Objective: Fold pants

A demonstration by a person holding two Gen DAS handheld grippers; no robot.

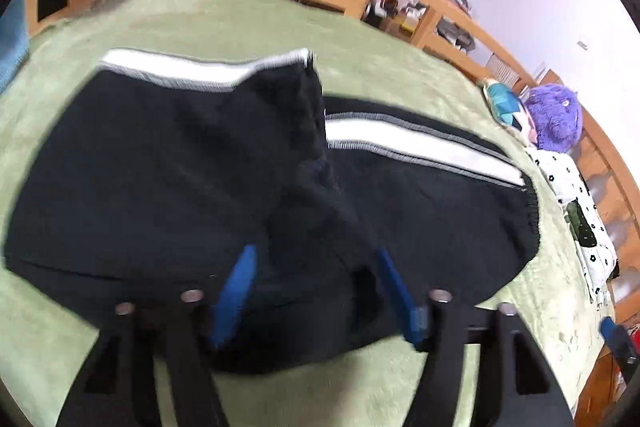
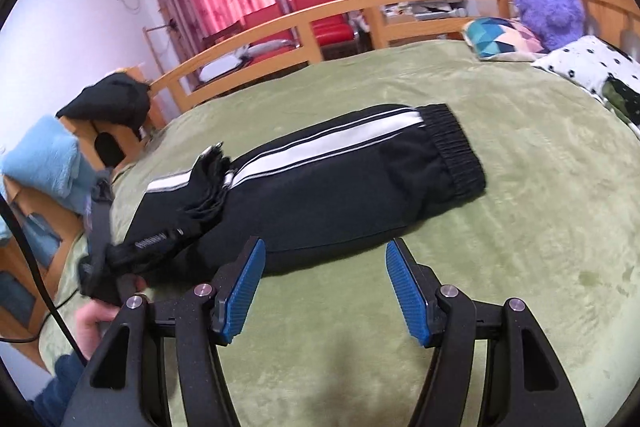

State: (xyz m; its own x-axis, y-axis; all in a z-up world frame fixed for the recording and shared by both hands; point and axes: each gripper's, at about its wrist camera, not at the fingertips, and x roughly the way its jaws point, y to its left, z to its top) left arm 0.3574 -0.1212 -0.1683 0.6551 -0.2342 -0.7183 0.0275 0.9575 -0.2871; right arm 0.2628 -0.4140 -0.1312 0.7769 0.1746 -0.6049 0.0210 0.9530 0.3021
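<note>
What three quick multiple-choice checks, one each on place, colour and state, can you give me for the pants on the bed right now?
1. Where do the black pants lie?
A. on the green blanket
B. on a red chair
C. on the floor

2. What colour is the side stripe?
A. yellow
B. white
C. red

3. How does the right gripper stand?
A. shut on the waistband
B. open, over bare blanket
C. shut, empty

Key: 1 A, blanket shows all round them; 2 B, a white band runs to the waistband; 3 B, blue pads apart with only blanket between.
</note>
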